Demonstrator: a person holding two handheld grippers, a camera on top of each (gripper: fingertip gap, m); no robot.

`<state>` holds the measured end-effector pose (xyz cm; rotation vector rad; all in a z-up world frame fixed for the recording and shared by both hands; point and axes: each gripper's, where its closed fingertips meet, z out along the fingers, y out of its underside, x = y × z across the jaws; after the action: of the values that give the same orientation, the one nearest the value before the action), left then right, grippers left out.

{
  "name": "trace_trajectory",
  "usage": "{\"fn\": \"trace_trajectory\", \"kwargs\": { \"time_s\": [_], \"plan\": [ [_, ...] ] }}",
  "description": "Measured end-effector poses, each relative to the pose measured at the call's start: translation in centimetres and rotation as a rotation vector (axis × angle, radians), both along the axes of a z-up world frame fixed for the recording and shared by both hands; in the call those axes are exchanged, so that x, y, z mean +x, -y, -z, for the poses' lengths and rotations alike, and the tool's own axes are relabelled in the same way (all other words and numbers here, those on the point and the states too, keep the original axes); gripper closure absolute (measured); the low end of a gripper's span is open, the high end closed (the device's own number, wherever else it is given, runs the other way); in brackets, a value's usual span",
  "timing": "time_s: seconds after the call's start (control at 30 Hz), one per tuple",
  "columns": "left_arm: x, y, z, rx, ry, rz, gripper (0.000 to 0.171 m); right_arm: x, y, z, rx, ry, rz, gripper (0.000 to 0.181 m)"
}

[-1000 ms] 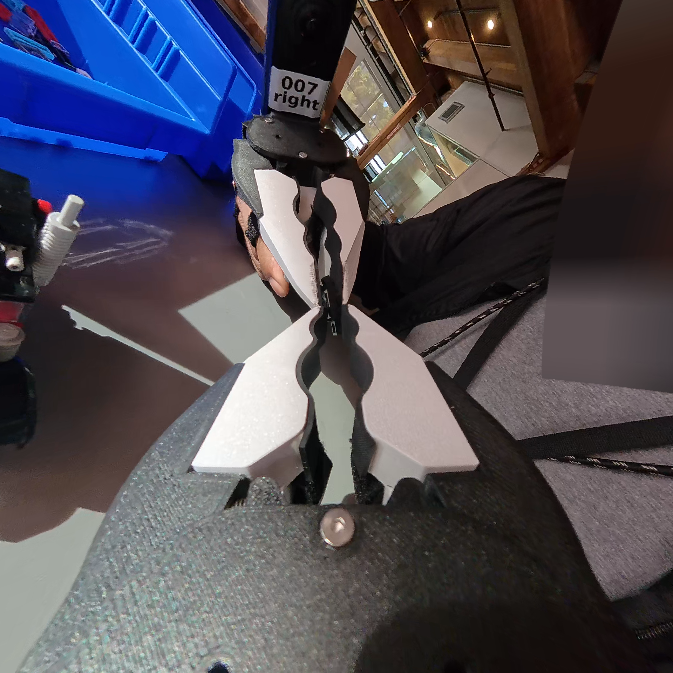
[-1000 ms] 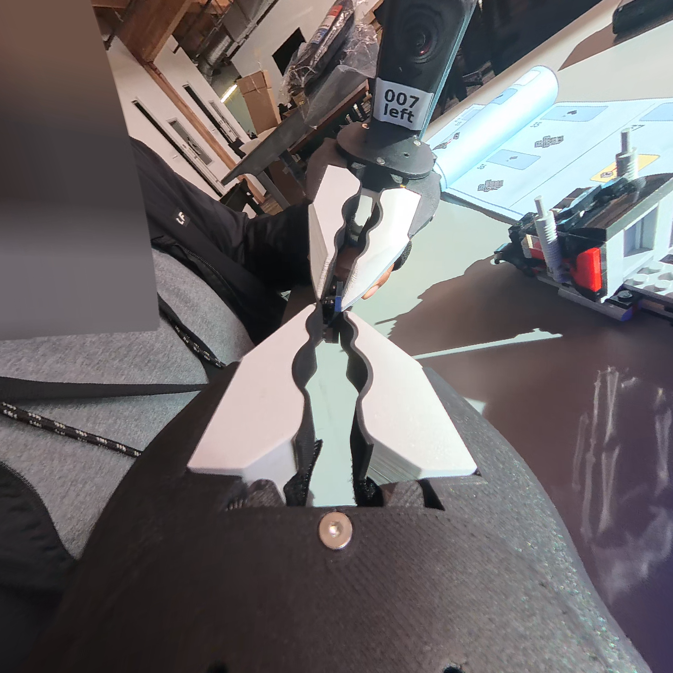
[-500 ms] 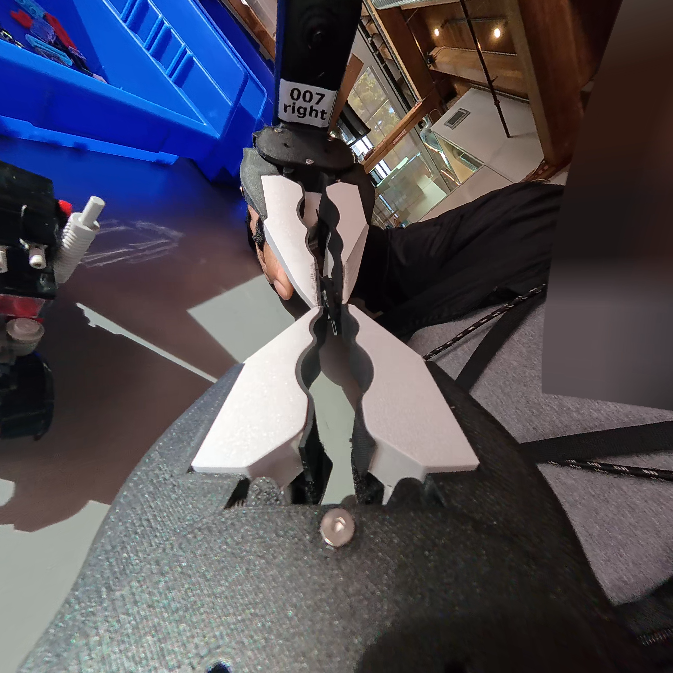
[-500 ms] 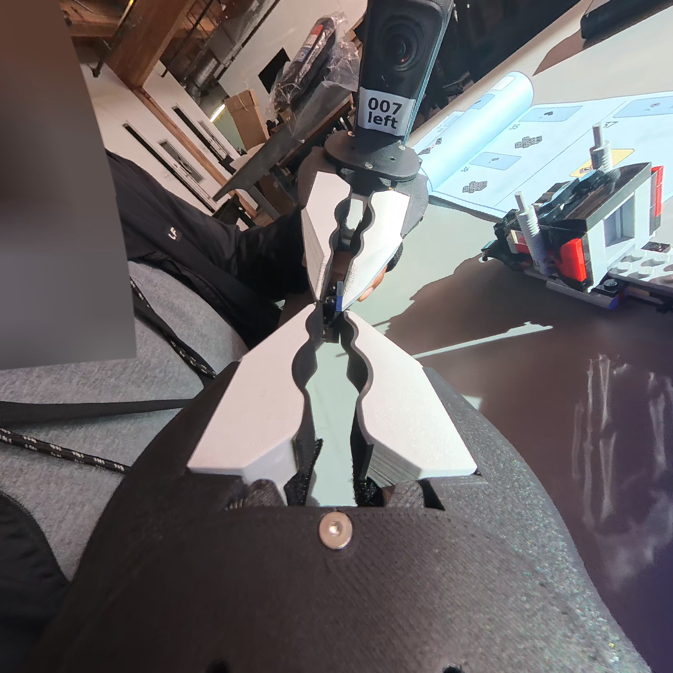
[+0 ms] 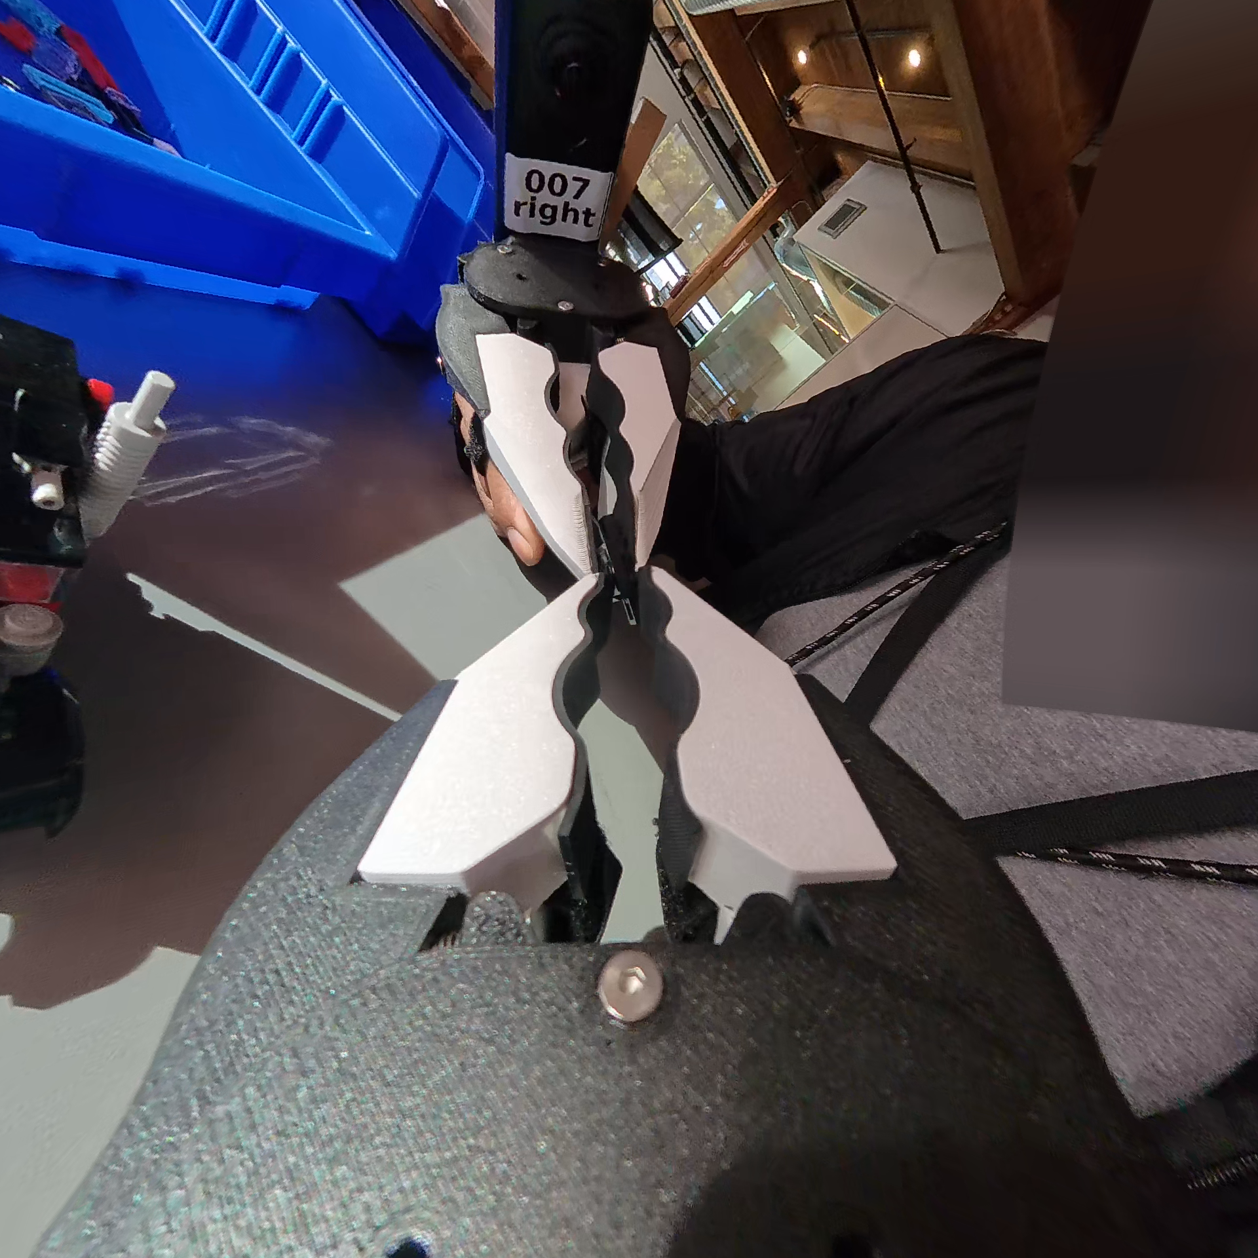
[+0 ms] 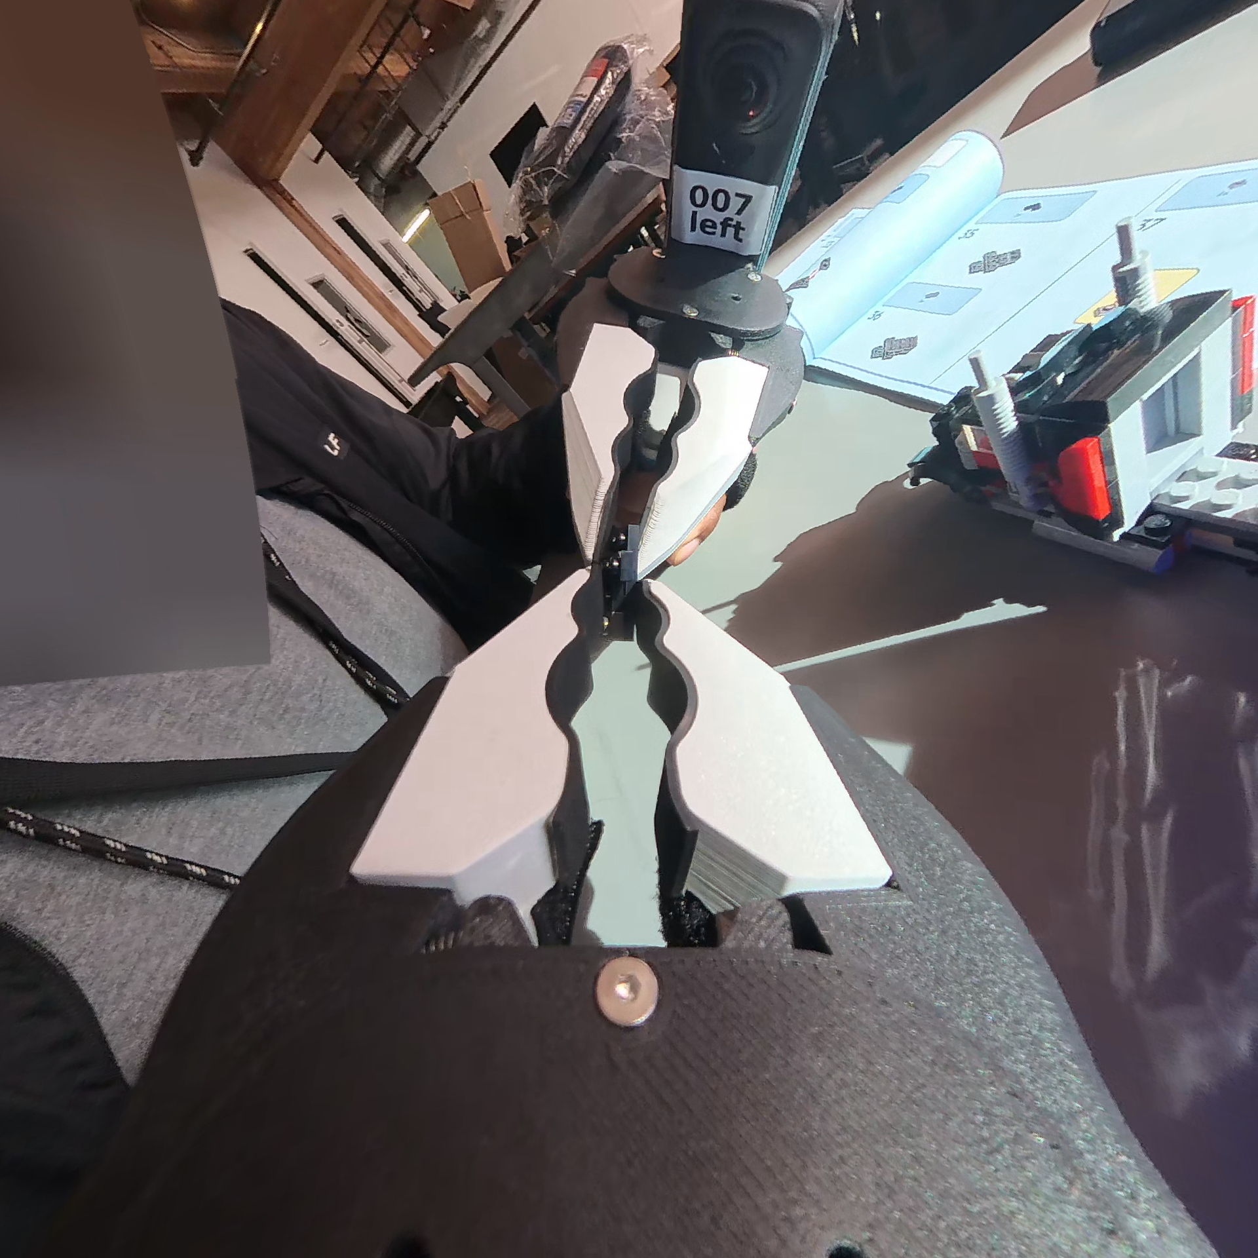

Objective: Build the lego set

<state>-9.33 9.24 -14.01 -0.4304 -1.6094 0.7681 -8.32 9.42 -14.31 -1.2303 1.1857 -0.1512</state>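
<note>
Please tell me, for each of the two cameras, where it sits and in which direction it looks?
Left wrist view: sits on left gripper, facing right gripper, blue bins behind; a sleeve shows.
Right wrist view: sits on right gripper, facing left gripper, instruction booklet beyond.
Shared: small lego piece at the tips, lego truck.

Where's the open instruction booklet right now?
Right wrist view, upper right: the open light-blue instruction booklet lies on the table behind the partly built black, white and red lego truck.
</note>
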Motion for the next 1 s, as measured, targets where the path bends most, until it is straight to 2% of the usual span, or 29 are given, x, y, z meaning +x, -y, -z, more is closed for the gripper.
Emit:
{"fn": "trace_trajectory", "kwargs": {
  "time_s": [0.43,0.53,0.6,0.67,0.73,0.87,1.0],
  "plan": [
    [-0.3,-0.5,-0.3,-0.026,-0.009,0.032,0.163,-0.3,-0.7,-0.4,0.052,-0.003,-0.05,0.171],
    [0.4,0.5,-0.4,0.011,-0.041,-0.019,0.164,0.2,0.5,-0.5,0.053,0.009,0.015,0.17],
    [0.8,0.8,-0.8,0.012,-0.072,-0.048,0.163,0.3,1.0,-0.6,0.051,0.006,0.038,0.151],
    [1.3,1.3,-1.0,0.021,-0.099,-0.075,0.163,0.4,1.4,-0.7,0.051,0.003,0.055,0.145],
    [1.6,1.6,-1.4,0.022,-0.129,-0.095,0.164,0.5,1.5,-0.9,0.065,0.009,0.059,0.146],
    [1.4,1.6,-1.8,0.021,-0.16,-0.095,0.163,0.6,1.8,-1.8,0.075,0.064,0.091,0.172],
    [1.3,1.3,-1.8,0.016,-0.159,-0.075,0.163,0.5,1.7,-2.1,0.023,0.094,0.09,0.172]
  ]
}}
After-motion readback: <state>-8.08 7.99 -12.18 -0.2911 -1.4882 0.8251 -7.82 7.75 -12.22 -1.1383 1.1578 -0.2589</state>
